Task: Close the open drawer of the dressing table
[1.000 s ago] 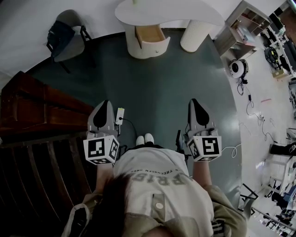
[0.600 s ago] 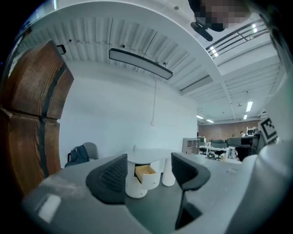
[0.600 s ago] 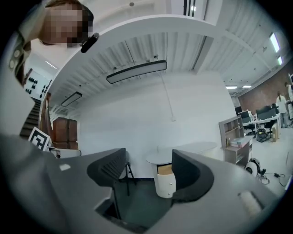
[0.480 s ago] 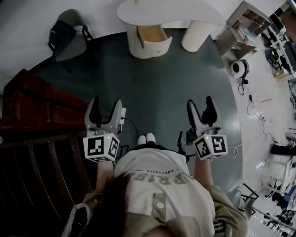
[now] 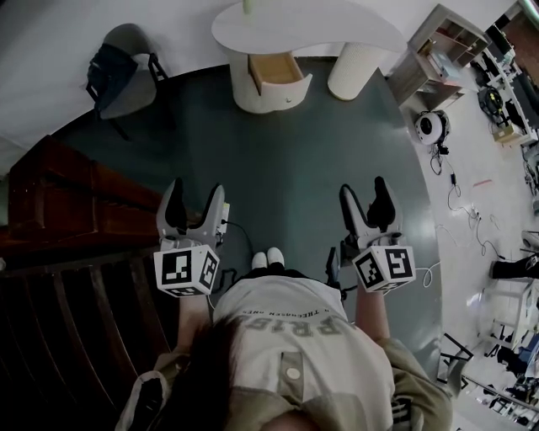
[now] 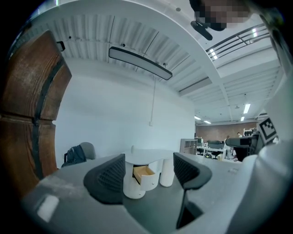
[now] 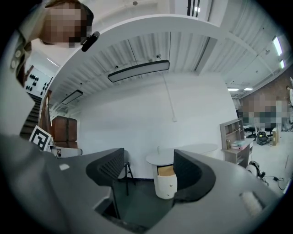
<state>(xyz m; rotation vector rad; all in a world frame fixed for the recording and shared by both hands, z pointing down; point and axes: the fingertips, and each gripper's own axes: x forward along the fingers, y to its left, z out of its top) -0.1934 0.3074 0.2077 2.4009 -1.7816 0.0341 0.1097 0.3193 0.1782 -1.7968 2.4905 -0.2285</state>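
One drawer [image 5: 274,69] juts open from the dressing table [image 5: 324,34], wood-lined.

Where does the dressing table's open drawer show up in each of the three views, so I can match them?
Head view: the open drawer is at top centre, with its wooden inside showing.
Left gripper view: the open drawer is at low centre, far off.
Right gripper view: the open drawer is at low centre, slightly right.
Shared landmark: the white tabletop directly above the drawer.
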